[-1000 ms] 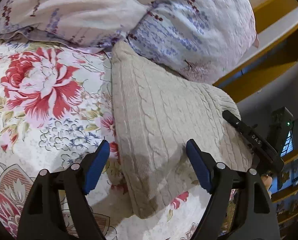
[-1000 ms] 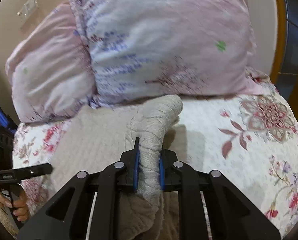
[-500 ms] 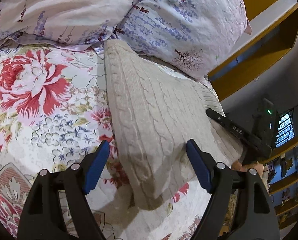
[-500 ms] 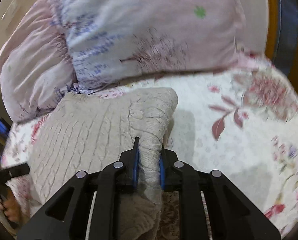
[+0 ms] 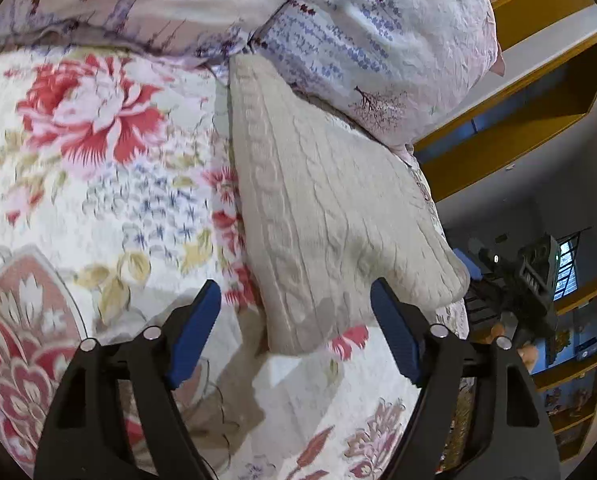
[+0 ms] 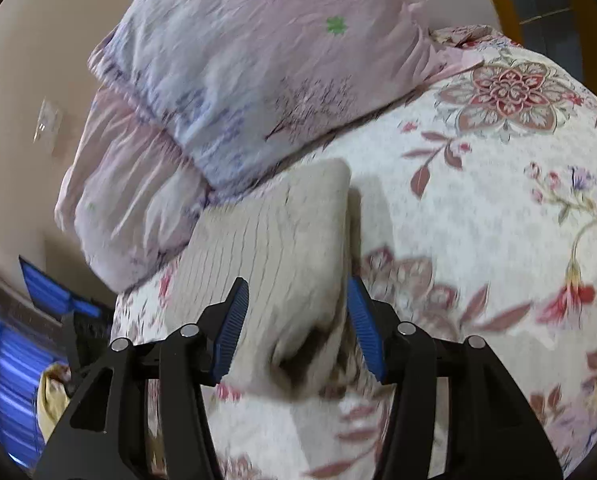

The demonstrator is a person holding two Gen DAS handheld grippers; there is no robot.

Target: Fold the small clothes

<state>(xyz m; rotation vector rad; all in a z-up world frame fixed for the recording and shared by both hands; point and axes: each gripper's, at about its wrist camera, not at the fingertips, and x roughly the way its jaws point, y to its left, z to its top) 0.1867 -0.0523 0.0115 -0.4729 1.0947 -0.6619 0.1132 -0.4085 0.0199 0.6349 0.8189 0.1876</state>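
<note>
You won't find any readable text here. The black handheld gripper (image 5: 530, 280) beside the cream cable-knit sweater (image 5: 330, 208) carries lettering too blurred to read.

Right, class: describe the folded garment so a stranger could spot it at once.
Find the flowered bedspread and its two pale pillows. Just below them lies the folded sweater, between both open grippers. It alone is plain beige cable-knit; everything around it is printed.
</note>
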